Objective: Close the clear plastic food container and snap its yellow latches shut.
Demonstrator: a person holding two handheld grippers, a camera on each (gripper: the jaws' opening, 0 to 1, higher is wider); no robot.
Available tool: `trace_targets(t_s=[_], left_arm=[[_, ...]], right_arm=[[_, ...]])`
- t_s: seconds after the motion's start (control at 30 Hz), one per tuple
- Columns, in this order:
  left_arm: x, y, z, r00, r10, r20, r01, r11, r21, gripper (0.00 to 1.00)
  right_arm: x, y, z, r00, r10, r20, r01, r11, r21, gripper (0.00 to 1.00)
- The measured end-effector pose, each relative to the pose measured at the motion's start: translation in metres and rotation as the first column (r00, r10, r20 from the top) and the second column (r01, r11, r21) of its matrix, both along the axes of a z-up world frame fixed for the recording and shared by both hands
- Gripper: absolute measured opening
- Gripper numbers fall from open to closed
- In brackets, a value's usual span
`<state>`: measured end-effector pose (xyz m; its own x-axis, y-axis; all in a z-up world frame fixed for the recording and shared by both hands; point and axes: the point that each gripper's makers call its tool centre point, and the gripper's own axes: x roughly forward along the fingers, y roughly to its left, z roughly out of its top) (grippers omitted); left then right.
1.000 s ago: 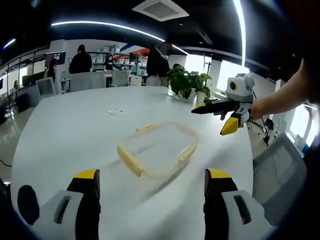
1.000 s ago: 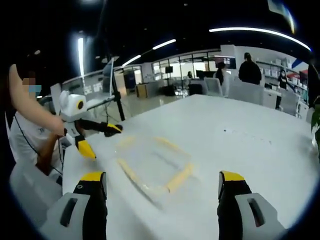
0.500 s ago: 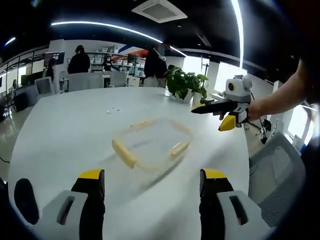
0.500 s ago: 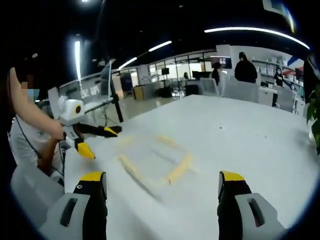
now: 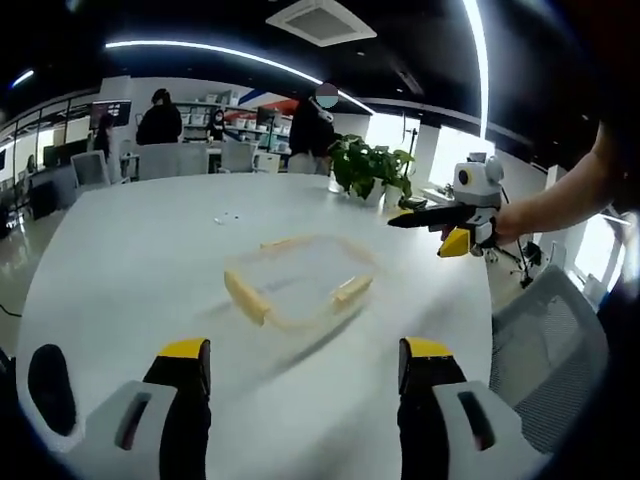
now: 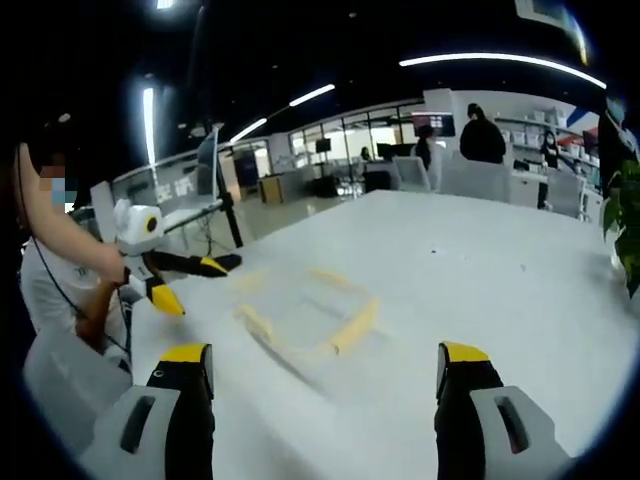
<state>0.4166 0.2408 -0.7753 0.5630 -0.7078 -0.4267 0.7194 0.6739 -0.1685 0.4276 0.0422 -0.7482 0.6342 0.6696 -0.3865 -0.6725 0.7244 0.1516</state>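
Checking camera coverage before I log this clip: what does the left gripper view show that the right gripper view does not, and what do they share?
Left gripper view: the right gripper coming in with open jaws, and a whole leafy green potted plant on the far side of the table.

Right gripper view: the left gripper, jaws open, and the person's white-shirted torso.

Shared: the clear plastic food container with yellow latches on the white round table, untouched by either gripper.
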Motion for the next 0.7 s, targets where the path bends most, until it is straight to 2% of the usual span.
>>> trace_targets(t_s=[0.2, 0.7], left_arm=[[-0.005, 0.000, 0.004, 1.000, 0.006, 0.001, -0.006, 1.000, -0.018, 0.76], [-0.024, 0.007, 0.005, 1.000, 0.026, 0.007, -0.026, 1.000, -0.014, 0.81]], right_arm=[[-0.006, -0.001, -0.002, 1.000, -0.007, -0.003, 0.007, 1.000, 0.003, 0.93], [-0.027, -0.006, 0.006, 1.000, -0.023, 0.013, 0.022, 1.000, 0.021, 0.94]])
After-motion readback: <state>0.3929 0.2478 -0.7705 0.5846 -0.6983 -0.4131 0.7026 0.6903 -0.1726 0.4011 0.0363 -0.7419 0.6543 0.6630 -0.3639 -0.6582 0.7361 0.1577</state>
